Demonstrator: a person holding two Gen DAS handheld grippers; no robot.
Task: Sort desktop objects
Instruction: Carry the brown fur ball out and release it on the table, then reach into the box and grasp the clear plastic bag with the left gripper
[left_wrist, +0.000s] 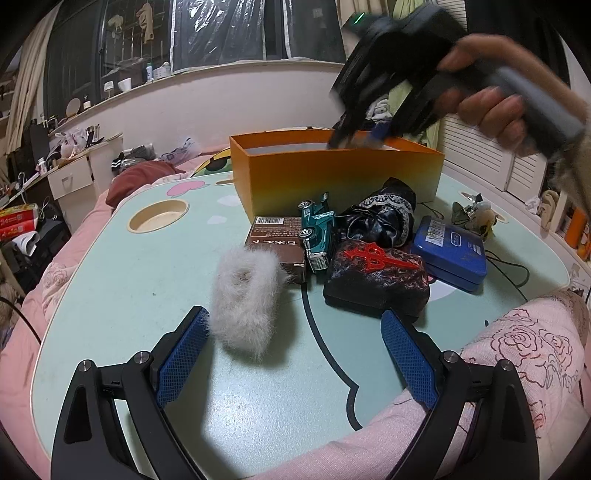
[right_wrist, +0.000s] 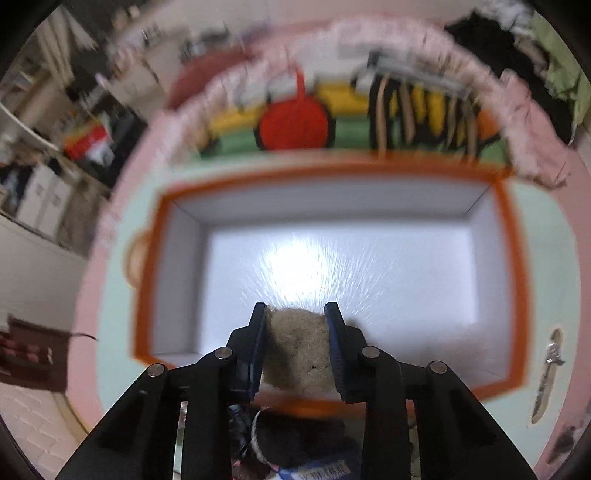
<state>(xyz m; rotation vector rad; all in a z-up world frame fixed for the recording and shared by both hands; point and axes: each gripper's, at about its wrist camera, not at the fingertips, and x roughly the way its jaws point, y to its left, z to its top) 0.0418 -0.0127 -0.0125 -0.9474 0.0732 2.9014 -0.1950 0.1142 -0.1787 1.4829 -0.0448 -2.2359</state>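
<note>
Your right gripper (right_wrist: 297, 332) pinches a tan fuzzy ball (right_wrist: 295, 350) between its pads above the near rim of the orange box (right_wrist: 144, 277); let go too early and I judge it may bounce off the rim onto the table (left_wrist: 129, 277). Your left gripper (left_wrist: 291, 354) stands spread and empty, the white fluffy piece (left_wrist: 245, 299) just ahead, beside its left finger.

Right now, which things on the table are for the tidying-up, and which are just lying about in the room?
For the sorting:
orange box
white fluffy thing
toy car
brown box
blue tin
black cloth
dark box with red mark
brown fuzzy ball, gripped by the right hand-held gripper

Just lying about:
pink blanket
white drawers
</note>
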